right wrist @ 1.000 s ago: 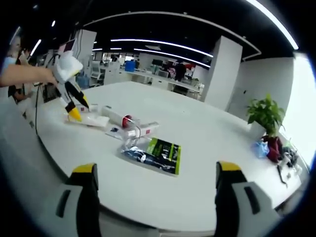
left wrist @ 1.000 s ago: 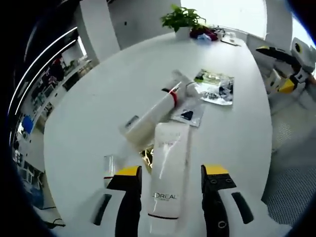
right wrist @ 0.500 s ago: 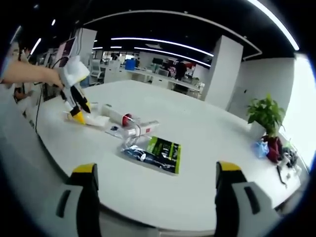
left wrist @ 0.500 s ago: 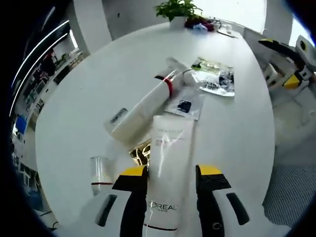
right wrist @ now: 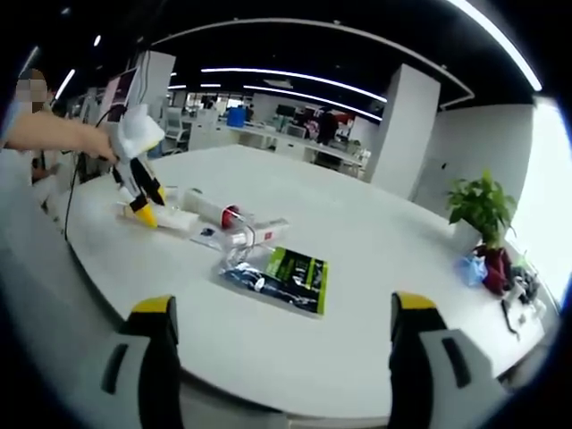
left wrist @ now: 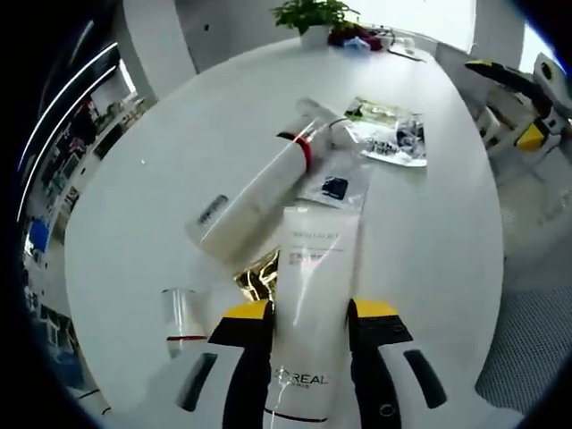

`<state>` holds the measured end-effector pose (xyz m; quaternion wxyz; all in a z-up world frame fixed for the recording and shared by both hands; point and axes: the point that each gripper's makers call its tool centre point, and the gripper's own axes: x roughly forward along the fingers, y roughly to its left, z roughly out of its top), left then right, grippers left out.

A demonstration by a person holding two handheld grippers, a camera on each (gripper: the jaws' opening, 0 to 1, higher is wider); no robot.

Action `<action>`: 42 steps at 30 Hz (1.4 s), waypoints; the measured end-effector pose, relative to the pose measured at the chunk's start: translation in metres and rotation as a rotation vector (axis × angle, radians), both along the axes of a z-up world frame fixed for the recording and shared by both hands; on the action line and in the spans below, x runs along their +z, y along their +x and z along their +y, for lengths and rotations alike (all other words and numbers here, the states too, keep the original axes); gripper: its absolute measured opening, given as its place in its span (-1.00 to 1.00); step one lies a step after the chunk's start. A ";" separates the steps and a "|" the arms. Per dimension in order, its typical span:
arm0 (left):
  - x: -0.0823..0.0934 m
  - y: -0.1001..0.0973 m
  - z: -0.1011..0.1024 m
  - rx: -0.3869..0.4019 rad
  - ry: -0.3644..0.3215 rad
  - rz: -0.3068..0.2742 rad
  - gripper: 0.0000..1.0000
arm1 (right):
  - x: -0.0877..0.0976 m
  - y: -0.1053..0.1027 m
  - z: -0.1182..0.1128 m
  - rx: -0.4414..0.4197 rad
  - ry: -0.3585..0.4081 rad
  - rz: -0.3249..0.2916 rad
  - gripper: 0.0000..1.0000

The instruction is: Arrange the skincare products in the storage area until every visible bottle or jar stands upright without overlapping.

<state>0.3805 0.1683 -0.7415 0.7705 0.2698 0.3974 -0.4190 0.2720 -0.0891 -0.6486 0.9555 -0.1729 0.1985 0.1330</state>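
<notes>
A white L'Oreal tube (left wrist: 315,286) lies flat on the white table (left wrist: 143,206), and my left gripper (left wrist: 310,313) is shut on its lower half, one jaw against each side. Just beyond it a cream bottle with a red band (left wrist: 259,189) lies on its side. A small clear jar with a red ring (left wrist: 183,317) stands left of the jaws. A gold sachet (left wrist: 257,279) peeks out under the tube. In the right gripper view, my right gripper (right wrist: 281,308) hangs wide open over the table edge, far from the products (right wrist: 223,219), where the left gripper (right wrist: 136,174) works.
A clear sachet with a dark item (left wrist: 337,188) and a green-and-black packet (left wrist: 389,143) lie past the bottle. A potted plant (left wrist: 313,18) and some clutter stand at the table's far end. A person's arm (right wrist: 54,134) holds the left gripper. Office desks fill the background.
My left gripper's jaws have drawn together onto the white tube, and its view has dipped a little closer. The right gripper has stayed still and open.
</notes>
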 end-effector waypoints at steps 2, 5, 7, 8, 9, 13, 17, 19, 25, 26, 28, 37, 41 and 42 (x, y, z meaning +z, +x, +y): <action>0.000 0.001 0.001 0.004 -0.003 -0.007 -0.40 | 0.000 0.000 0.000 -0.001 0.001 -0.001 0.99; 0.001 0.001 0.002 0.013 -0.005 -0.015 -0.41 | 0.001 0.000 0.000 -0.003 0.002 -0.002 0.99; 0.002 -0.001 0.003 0.018 -0.007 -0.018 -0.42 | 0.001 0.000 0.000 -0.004 0.001 -0.005 0.99; 0.003 -0.001 0.003 0.021 -0.010 -0.021 -0.42 | 0.001 0.000 0.000 -0.004 0.003 -0.006 0.99; 0.005 -0.001 0.004 0.029 -0.016 -0.024 -0.42 | 0.001 0.000 -0.001 -0.005 0.002 -0.006 0.99; 0.012 0.000 0.006 0.052 -0.034 -0.043 -0.43 | 0.001 0.000 -0.001 -0.006 0.001 -0.006 0.99; 0.019 -0.004 0.005 0.067 -0.054 -0.064 -0.43 | 0.002 0.000 -0.001 -0.006 0.003 -0.011 0.99; 0.025 -0.004 0.004 0.077 -0.077 -0.088 -0.43 | 0.003 0.000 -0.001 -0.006 0.004 -0.014 0.99; 0.043 -0.009 -0.001 0.103 -0.141 -0.134 -0.43 | 0.004 0.000 -0.001 -0.003 0.006 -0.017 0.99; 0.045 -0.009 -0.001 0.105 -0.147 -0.139 -0.43 | 0.004 0.000 -0.001 -0.003 0.009 -0.020 0.99; 0.050 -0.011 -0.002 0.114 -0.169 -0.150 -0.43 | 0.004 0.000 -0.001 -0.003 0.011 -0.019 0.99; 0.075 -0.014 -0.007 0.156 -0.261 -0.241 -0.44 | 0.004 -0.002 0.002 0.015 0.026 -0.006 0.99; 0.083 -0.017 -0.012 0.173 -0.302 -0.245 -0.44 | 0.006 -0.003 0.003 0.021 0.046 0.001 0.99; 0.084 -0.018 -0.013 0.172 -0.304 -0.247 -0.44 | 0.008 -0.004 0.002 0.020 0.059 0.001 0.99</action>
